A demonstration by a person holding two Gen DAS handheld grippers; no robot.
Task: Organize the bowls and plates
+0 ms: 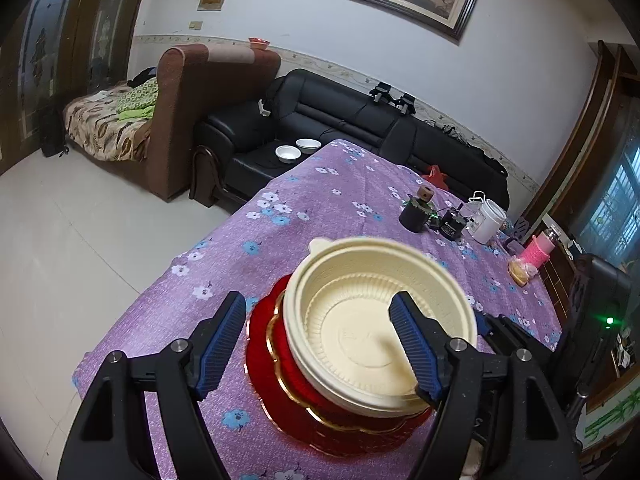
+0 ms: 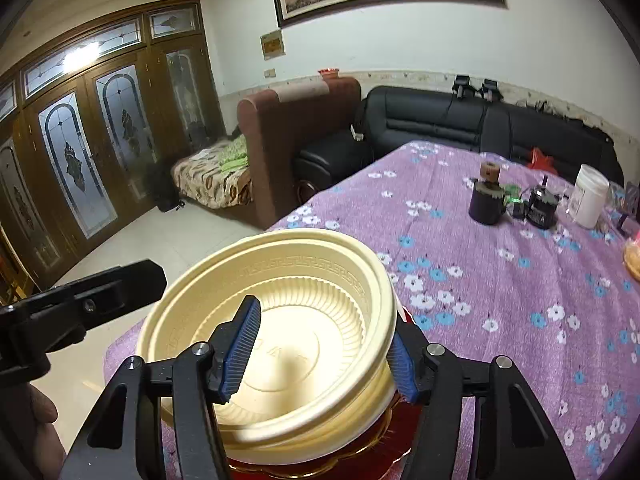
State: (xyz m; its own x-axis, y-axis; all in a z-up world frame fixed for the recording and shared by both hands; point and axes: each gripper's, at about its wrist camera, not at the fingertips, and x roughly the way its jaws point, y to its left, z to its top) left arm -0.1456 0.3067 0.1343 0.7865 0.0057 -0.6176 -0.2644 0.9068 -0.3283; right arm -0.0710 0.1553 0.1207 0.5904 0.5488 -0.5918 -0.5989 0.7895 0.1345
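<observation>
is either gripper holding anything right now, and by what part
The right gripper holds the cream bowl by its rim and wall, one finger inside, one outside. The left gripper is open and grips nothing, though one finger reaches into the bowl.

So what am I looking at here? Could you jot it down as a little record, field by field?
surface: table with purple flowered cloth
main item: cream bowl, over the red plates
right gripper: one finger inside the bowl, one outside, straddling its wall
left gripper: open, one finger inside the bowl, not clamping
far items: dark cup, white jar
elsewhere: two white bowls on the black sofa
</observation>
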